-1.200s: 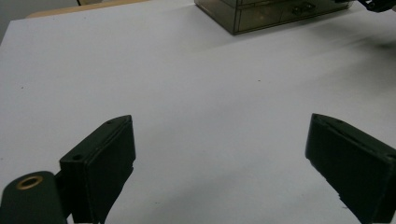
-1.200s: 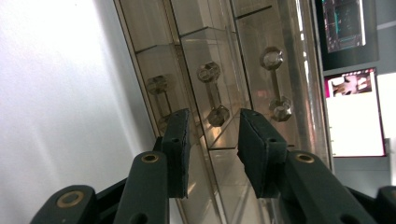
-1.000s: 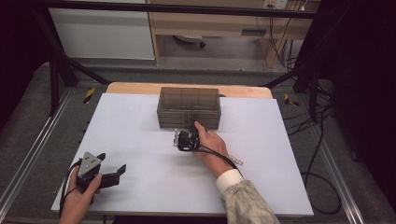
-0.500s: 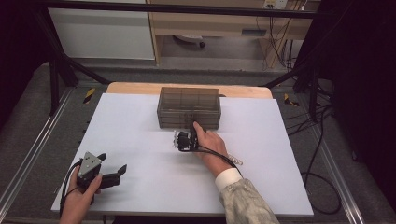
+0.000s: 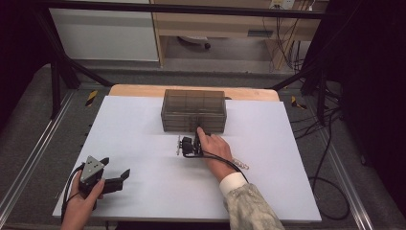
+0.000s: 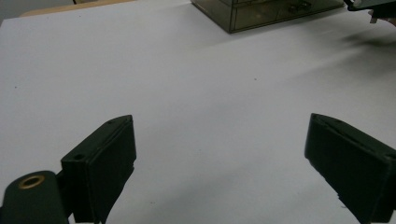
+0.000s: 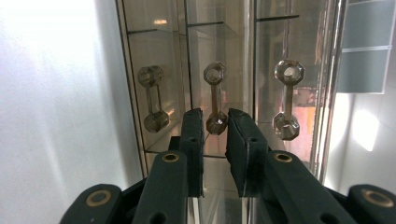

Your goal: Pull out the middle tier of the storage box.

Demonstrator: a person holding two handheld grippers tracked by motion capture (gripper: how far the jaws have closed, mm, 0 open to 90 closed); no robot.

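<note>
A smoky see-through drawer cabinet (image 5: 194,108) stands at the back middle of the white table (image 5: 287,158). In the right gripper view its front (image 7: 154,46) shows three knobbed handles side by side. My right gripper (image 7: 215,125) is at that front, and its jaws have just been closing with the lower knob of the middle handle (image 7: 215,95) between them. The pads touch the knob on both sides. In the high view the right gripper (image 5: 191,139) sits just before the cabinet. My left gripper (image 5: 115,167) rests near the front left, jaws wide apart (image 6: 219,144) with nothing between them.
A wooden board (image 5: 139,90) juts out behind the white table top. A black cable (image 5: 225,160) trails from the right gripper along the forearm. Dark frame bars (image 5: 62,72) and loose cables (image 5: 330,143) flank the table. The cabinet corner (image 6: 261,11) shows far off in the left gripper view.
The right hand has barely shifted at the cabinet's front. The left hand and its gripper lie where they were.
</note>
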